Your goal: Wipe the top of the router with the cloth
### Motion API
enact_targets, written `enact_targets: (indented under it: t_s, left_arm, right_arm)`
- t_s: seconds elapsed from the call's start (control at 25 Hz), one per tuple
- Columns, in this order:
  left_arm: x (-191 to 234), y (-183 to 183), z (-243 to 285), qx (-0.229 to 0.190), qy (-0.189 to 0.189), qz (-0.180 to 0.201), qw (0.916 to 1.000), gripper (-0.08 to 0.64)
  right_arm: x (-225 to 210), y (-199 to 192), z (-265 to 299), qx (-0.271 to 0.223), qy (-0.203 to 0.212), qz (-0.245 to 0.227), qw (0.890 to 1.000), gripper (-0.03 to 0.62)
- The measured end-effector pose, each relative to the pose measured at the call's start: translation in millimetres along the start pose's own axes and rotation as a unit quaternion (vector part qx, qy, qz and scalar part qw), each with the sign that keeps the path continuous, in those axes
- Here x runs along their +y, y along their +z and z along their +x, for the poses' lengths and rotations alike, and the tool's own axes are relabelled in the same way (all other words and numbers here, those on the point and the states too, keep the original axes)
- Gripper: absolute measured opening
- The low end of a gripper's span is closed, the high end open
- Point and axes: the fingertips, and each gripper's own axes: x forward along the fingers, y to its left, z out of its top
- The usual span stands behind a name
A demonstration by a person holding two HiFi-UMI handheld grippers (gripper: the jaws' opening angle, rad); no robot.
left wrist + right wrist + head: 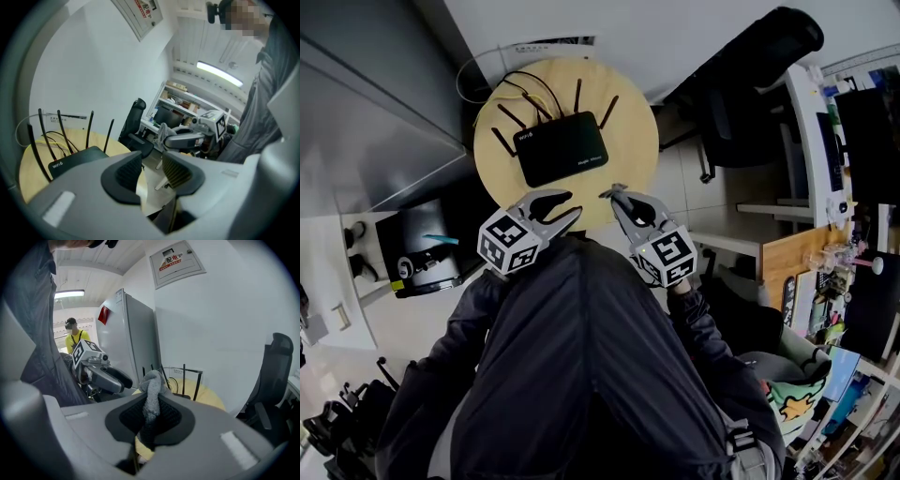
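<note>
A black router (562, 147) with several antennas lies on a round wooden table (633, 112); its "WiFi 6" corner (77, 159) shows in the left gripper view, and only its antennas (183, 379) in the right gripper view. My right gripper (614, 195) hovers at the table's near edge, shut on a grey cloth (151, 392) that pokes up between its jaws. My left gripper (565, 203) hangs beside it, just short of the router's near side. Its jaws stand open with nothing between them (152, 174). Neither gripper touches the router.
A black office chair (750, 75) stands right of the table, with cluttered desks (825, 234) beyond. A tall grey cabinet (366, 112) and a black box (427, 253) stand at the left. Cables (530, 89) run behind the router. A person in yellow (72, 336) stands far off.
</note>
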Motion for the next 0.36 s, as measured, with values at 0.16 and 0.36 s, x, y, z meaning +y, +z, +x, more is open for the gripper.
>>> enact_targets:
  t_s: [0.16, 0.36]
  left_arm:
    - [-2.2, 0.6, 0.5, 0.001, -0.004, 0.003, 1.0, 0.14]
    - [-1.3, 0.6, 1.1, 0.0, -0.007, 0.004, 1.0, 0.14]
  right_arm:
    - [1.6, 0.0, -1.5, 0.001, -0.003, -0.001, 1.0, 0.03]
    - [2.2, -0.4, -1.0, 0.0, -0.006, -0.001, 1.0, 0.029]
